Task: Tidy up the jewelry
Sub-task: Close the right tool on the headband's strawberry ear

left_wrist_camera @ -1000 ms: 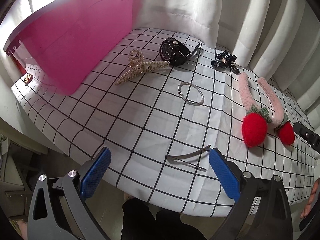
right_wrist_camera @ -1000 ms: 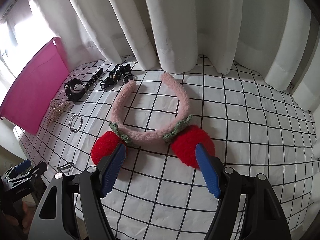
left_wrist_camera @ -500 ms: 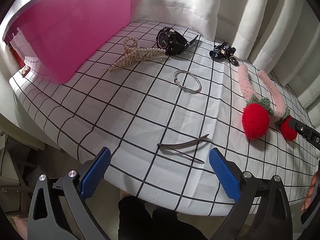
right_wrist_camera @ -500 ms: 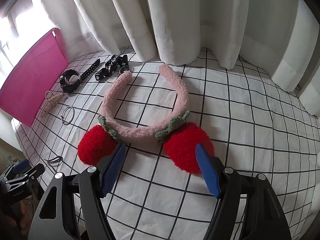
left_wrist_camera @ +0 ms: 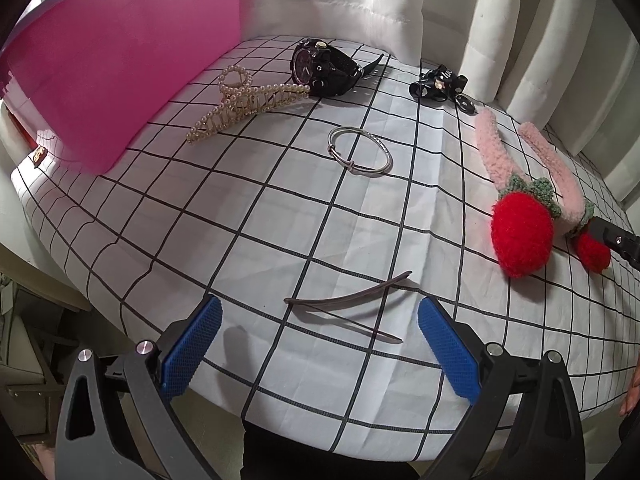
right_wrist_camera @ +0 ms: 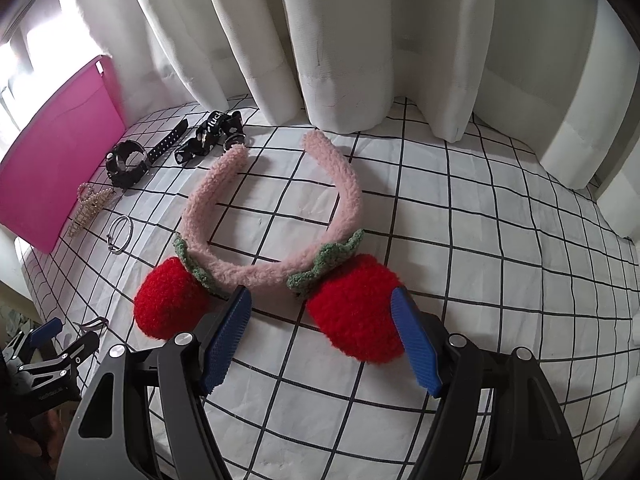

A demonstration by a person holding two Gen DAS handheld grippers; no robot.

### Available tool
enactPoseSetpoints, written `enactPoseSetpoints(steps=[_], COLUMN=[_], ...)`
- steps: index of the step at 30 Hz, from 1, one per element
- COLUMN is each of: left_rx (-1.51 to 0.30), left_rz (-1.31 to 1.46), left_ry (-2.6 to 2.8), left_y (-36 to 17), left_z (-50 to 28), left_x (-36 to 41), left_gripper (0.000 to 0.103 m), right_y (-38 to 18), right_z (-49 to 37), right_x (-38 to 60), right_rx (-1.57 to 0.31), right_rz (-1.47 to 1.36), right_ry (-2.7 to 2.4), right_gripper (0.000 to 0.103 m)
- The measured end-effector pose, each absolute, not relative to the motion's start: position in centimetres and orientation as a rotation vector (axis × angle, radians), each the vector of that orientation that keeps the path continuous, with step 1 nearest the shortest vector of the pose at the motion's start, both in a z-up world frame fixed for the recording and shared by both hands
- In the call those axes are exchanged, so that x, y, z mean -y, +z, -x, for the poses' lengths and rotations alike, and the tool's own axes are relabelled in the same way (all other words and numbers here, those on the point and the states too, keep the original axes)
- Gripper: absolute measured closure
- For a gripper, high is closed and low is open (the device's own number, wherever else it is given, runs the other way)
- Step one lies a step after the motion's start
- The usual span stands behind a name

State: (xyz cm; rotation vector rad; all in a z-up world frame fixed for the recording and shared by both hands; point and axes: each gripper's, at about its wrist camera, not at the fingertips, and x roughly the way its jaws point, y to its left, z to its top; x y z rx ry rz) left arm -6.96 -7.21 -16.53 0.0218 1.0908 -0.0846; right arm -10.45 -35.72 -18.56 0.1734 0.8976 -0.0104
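A thin dark hair clip (left_wrist_camera: 348, 304) lies on the checked cloth near the front edge. My left gripper (left_wrist_camera: 320, 320) hangs open just above it, one blue pad on each side, touching nothing. A pink fuzzy headband (right_wrist_camera: 348, 192) with two red strawberry pompoms lies flat. My right gripper (right_wrist_camera: 320, 304) is open low over its right pompom (right_wrist_camera: 352, 320), which sits between the pads without being pressed. The headband (left_wrist_camera: 520, 208) shows at the right in the left wrist view too. The left gripper (right_wrist_camera: 52, 344) appears at the lower left of the right wrist view.
A pearl claw clip (left_wrist_camera: 244, 100), black watch (left_wrist_camera: 320, 68), silver bangle (left_wrist_camera: 360, 152) and black bow tie (left_wrist_camera: 438, 82) lie further back. A raised pink lid (left_wrist_camera: 120, 60) stands at the left. White curtains (right_wrist_camera: 340, 40) close the back. The table edge (left_wrist_camera: 280, 412) runs under my left gripper.
Both grippers have sunk closer to the cloth. The dark hair clip now lies between the left pads, and the right pompom has come in between the right pads. Neither gripper's opening changed.
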Motion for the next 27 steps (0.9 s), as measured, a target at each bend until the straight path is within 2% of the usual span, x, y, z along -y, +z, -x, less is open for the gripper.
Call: enactPoseSetpoints(steps=[20, 27], left_rx=[-1.093, -1.058], left_rz=[-0.034, -0.043], left_ry=[-0.086, -0.081], left_y=[-17.6, -17.8], left_z=[5.3, 4.8], left_x=[8.3, 9.2], left_gripper=[0.006, 0.007], right_y=[-21.8, -22.0], right_z=[6.9, 7.5], right_x=[35.6, 35.5], right_rx=[-1.019, -0.955], right_rz=[0.013, 0.008], right_ry=[0.064, 0.075], right_gripper=[0.034, 0.037])
